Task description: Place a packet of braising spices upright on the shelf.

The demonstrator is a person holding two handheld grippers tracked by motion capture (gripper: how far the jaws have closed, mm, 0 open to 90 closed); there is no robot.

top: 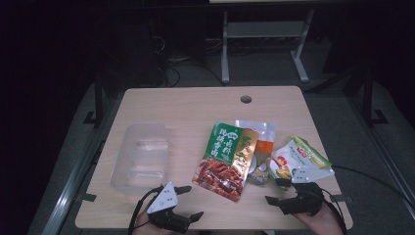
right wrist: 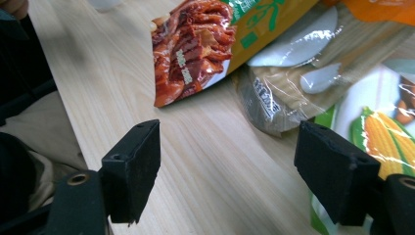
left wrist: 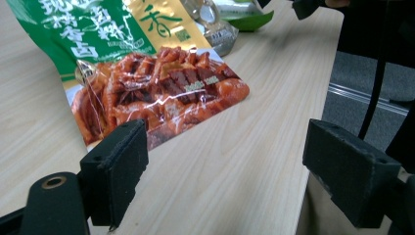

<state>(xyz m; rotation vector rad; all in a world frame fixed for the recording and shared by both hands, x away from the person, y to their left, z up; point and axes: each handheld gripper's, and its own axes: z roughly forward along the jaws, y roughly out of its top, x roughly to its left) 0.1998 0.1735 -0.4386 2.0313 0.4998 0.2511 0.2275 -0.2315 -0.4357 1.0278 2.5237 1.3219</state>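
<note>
One clear tray [top: 142, 156], seemingly empty, beside pouches [top: 226, 159]

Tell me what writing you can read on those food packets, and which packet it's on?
Green and gold packet: big white Chinese characters and a large green "香"; the rest is too blurred to read.
Orange and clear packet: print too small.
Corn packet: nothing legible.
</note>
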